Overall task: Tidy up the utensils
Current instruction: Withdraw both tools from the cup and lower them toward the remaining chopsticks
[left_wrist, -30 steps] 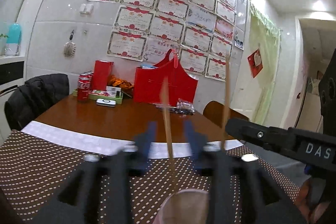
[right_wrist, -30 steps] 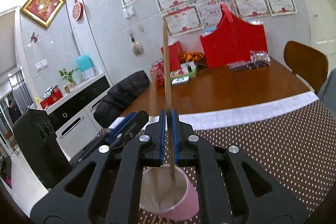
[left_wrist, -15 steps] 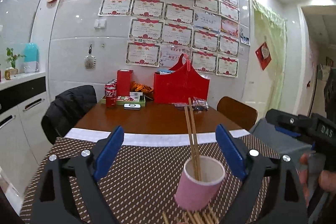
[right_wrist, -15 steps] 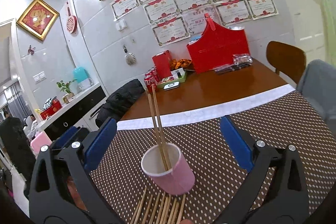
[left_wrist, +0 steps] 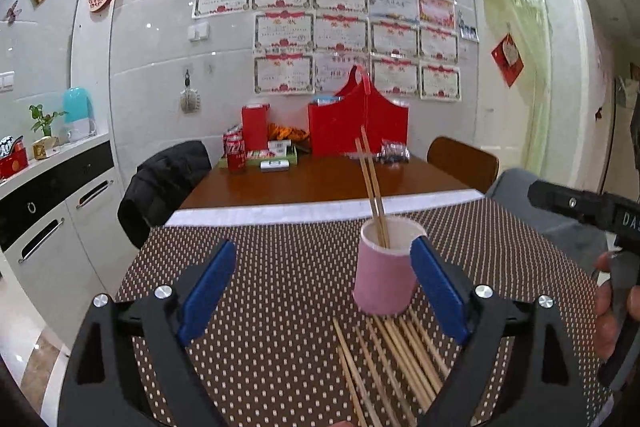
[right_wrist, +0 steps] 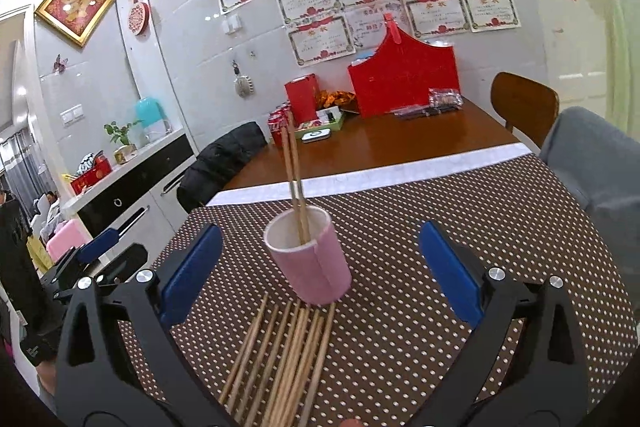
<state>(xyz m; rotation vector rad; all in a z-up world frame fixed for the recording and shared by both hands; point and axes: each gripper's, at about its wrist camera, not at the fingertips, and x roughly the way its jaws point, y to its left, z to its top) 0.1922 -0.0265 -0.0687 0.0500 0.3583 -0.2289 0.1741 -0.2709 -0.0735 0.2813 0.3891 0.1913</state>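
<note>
Both tongs, left [left_wrist: 320,291] and right [right_wrist: 320,267], stand released and empty behind the pink cup [left_wrist: 385,269] near the tabletop's [left_wrist: 280,287] near edge, two chopsticks [left_wrist: 371,187] propped inside, loose chopsticks [right_wrist: 288,359] awaiting pickup; only the left view shows the right hand [left_wrist: 614,307].

The room is evenly and brightly lit from overhead, and small glare spots are thrown on the glossy wall tiles [left_wrist: 160,39]. Straight lines are bowed by fisheye distortion, and the corners are darkened by vignetting.
</note>
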